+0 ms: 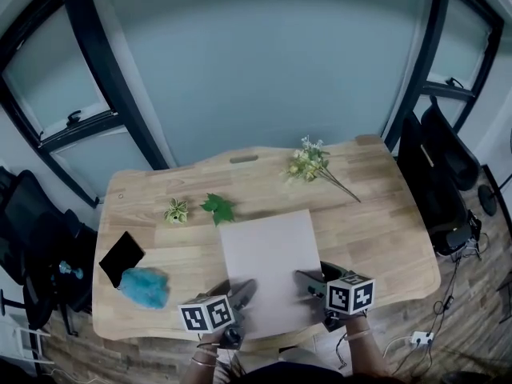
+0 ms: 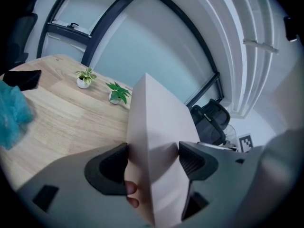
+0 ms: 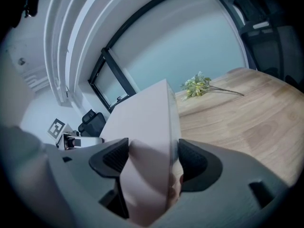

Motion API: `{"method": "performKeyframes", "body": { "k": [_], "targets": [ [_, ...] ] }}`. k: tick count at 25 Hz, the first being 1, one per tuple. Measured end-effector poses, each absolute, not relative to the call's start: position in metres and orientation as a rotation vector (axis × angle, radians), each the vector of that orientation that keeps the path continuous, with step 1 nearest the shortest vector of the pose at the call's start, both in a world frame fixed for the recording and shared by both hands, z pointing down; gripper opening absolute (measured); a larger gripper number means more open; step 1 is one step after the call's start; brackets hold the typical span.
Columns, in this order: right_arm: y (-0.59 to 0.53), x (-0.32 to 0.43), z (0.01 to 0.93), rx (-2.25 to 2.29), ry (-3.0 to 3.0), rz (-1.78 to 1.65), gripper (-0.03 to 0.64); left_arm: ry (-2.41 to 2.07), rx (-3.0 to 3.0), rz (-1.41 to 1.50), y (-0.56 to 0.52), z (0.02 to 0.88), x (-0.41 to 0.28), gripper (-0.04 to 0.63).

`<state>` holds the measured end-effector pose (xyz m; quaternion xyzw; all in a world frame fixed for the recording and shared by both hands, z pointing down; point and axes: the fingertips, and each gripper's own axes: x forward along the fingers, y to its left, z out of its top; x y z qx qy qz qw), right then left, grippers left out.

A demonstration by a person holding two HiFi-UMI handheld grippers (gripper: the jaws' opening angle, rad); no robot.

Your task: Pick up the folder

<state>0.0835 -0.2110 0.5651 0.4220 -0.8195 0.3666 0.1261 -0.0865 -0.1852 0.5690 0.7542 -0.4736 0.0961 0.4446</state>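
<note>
The folder (image 1: 270,266) is a pale, flat rectangle over the front middle of the wooden table (image 1: 384,230), and its near edge reaches past the table's front edge. My left gripper (image 1: 240,294) grips its near left corner and my right gripper (image 1: 308,281) grips its near right corner. In the left gripper view the folder (image 2: 159,132) rises between the jaws of the left gripper (image 2: 153,158), which press on both faces. The right gripper view shows the folder (image 3: 147,122) pinched the same way by the right gripper (image 3: 153,156). Fingertips of a hand (image 2: 131,194) show beneath the folder.
A blue fluffy thing (image 1: 144,286) and a flat black item (image 1: 122,256) lie at the table's left. A small potted plant (image 1: 176,210) and a green leafy plant (image 1: 218,207) stand behind the folder. A flower sprig (image 1: 314,165) lies far right. Black chairs (image 1: 436,190) flank the table.
</note>
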Motion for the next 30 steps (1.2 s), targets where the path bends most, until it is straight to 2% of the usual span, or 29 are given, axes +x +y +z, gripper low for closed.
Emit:
{"method": "performKeyframes", "body": {
  "k": [30],
  "targets": [
    [-0.159,0.099,0.494,1.262,-2.557,0.904,0.325,-1.296,2.032,0.194,-0.135,0.489,-0.074,0.330]
  ]
}}
